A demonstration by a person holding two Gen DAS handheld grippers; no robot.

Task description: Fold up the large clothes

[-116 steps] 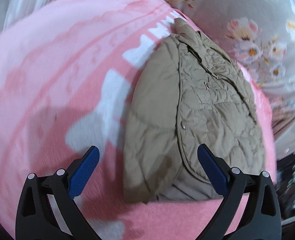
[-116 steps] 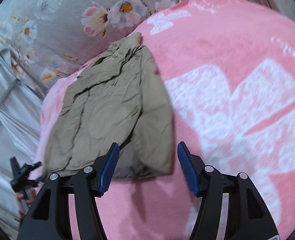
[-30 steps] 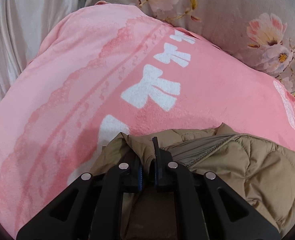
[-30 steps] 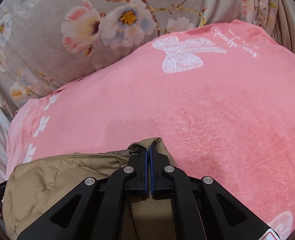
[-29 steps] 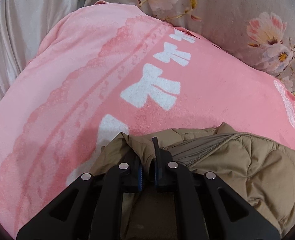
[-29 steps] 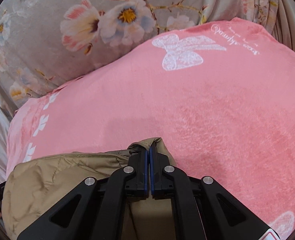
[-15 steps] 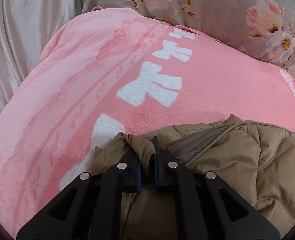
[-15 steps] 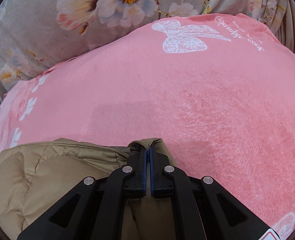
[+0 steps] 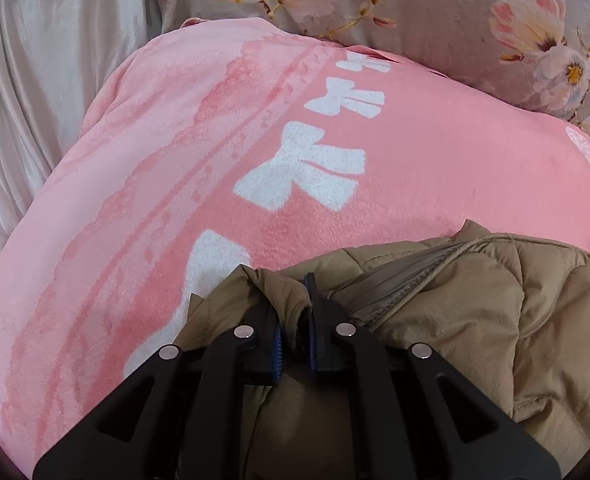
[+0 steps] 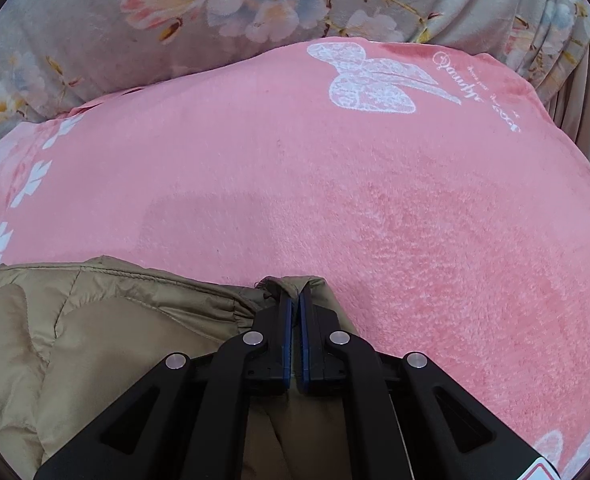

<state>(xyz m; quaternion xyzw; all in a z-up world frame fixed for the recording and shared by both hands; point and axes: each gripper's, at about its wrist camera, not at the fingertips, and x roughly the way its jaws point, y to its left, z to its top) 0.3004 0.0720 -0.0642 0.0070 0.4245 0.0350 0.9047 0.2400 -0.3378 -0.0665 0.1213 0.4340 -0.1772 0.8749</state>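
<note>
Mid-fold, by my reading — my left gripper (image 9: 295,312) and right gripper (image 10: 295,304) each clenched on an edge of the tan quilted puffer jacket (image 9: 475,312), bunched on the pink fleece bow-print blanket (image 9: 435,160) — laying flat remains.

The tan jacket (image 9: 475,320) runs off each view's lower edge, its bulk hidden under black jaws.

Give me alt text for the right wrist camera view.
The right gripper is shut on a corner of a tan quilted jacket, which lies on a pink butterfly-print blanket. Grey floral bedding lies beyond.
</note>
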